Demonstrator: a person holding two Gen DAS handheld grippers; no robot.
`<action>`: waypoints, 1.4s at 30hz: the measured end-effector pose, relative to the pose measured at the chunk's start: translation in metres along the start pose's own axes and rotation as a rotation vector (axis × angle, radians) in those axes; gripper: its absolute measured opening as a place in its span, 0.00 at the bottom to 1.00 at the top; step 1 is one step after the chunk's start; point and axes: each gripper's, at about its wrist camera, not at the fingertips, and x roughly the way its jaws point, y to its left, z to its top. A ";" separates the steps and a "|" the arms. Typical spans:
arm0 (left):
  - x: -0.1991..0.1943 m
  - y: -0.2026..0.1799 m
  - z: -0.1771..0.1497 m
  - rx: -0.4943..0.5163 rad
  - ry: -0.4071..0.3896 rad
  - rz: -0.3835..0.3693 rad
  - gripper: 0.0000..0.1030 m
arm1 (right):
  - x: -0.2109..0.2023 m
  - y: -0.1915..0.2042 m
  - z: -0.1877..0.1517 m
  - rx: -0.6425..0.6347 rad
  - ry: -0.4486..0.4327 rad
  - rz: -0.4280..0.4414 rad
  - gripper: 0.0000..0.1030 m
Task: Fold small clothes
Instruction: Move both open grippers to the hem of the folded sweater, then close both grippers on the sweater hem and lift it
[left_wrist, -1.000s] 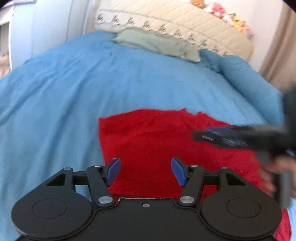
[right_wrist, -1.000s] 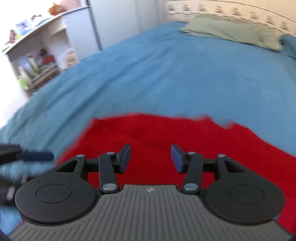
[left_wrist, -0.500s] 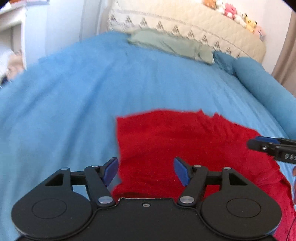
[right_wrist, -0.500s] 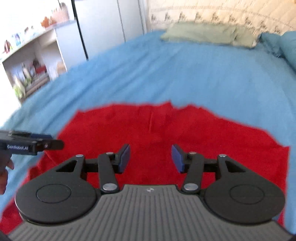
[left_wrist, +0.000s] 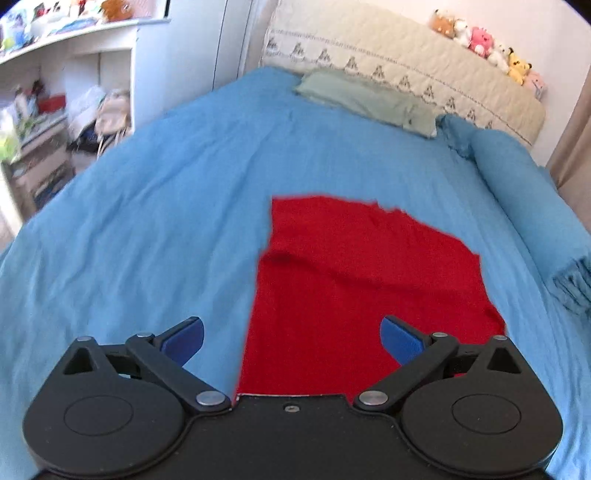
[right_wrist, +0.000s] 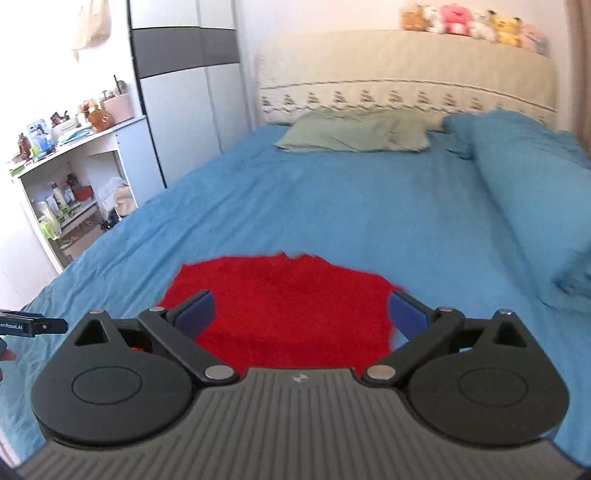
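Observation:
A small red garment (left_wrist: 362, 288) lies flat on the blue bedspread (left_wrist: 147, 221), with a low crease across its middle. My left gripper (left_wrist: 291, 341) is open and empty, held above the garment's near left edge. In the right wrist view the same red garment (right_wrist: 288, 306) lies just ahead. My right gripper (right_wrist: 299, 314) is open wide and empty above its near edge. The tip of the left gripper (right_wrist: 33, 325) shows at the far left of the right wrist view.
A green pillow (right_wrist: 354, 131) and a rolled blue blanket (right_wrist: 524, 192) lie near the cream headboard (right_wrist: 406, 74), which has plush toys on top. White shelves (right_wrist: 66, 177) and a wardrobe (right_wrist: 184, 92) stand left of the bed.
Both grippers have pulled back and up from the garment and their jaws have opened wider. The right gripper has left the left wrist view. More of the room shows.

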 end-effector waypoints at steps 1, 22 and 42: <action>-0.007 0.000 -0.010 -0.014 0.019 0.004 1.00 | -0.022 -0.003 -0.007 0.006 0.015 -0.025 1.00; 0.051 0.030 -0.142 -0.062 0.289 0.066 0.62 | -0.032 -0.005 -0.255 0.210 0.448 -0.101 0.97; 0.058 0.025 -0.141 0.044 0.311 0.074 0.09 | -0.008 -0.014 -0.263 0.310 0.489 -0.092 0.86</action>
